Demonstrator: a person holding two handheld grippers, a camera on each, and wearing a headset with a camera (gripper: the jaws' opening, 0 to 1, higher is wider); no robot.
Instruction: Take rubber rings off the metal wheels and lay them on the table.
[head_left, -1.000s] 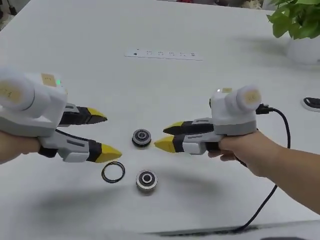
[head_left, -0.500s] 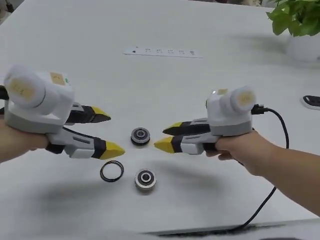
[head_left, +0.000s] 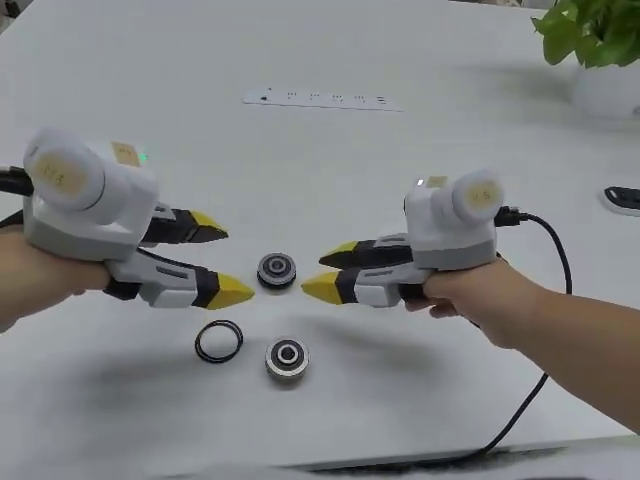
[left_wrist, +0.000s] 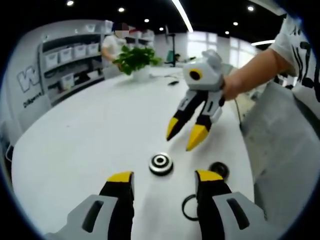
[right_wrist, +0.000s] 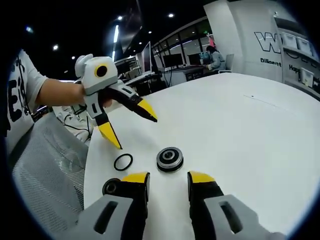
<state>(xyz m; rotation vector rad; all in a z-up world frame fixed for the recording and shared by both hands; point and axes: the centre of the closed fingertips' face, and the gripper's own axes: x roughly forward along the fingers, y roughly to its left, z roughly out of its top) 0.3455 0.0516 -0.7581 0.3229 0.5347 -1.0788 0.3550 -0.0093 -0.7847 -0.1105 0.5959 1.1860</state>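
Observation:
A metal wheel (head_left: 276, 269) with a dark rubber rim lies flat on the white table (head_left: 330, 170), between my two grippers. My left gripper (head_left: 225, 262) is open, its tips just left of this wheel. My right gripper (head_left: 322, 270) is also open and holds nothing, just right of the wheel. A second wheel (head_left: 287, 357) with a bare grey rim lies nearer me. A loose black rubber ring (head_left: 218, 341) lies flat to its left. The left gripper view shows the wheel (left_wrist: 161, 163) ahead of the open jaws. The right gripper view shows it (right_wrist: 170, 159) likewise, with the ring (right_wrist: 123, 161) beside it.
A white power strip (head_left: 320, 100) lies at the back of the table. A potted plant (head_left: 600, 50) stands at the far right corner, with a dark object (head_left: 625, 200) at the right edge. A black cable (head_left: 545, 370) trails from my right gripper to the table's front edge.
My left gripper has edged right, closer to the far wheel. The right gripper has kept its place beside it. Wheels and ring have not moved.

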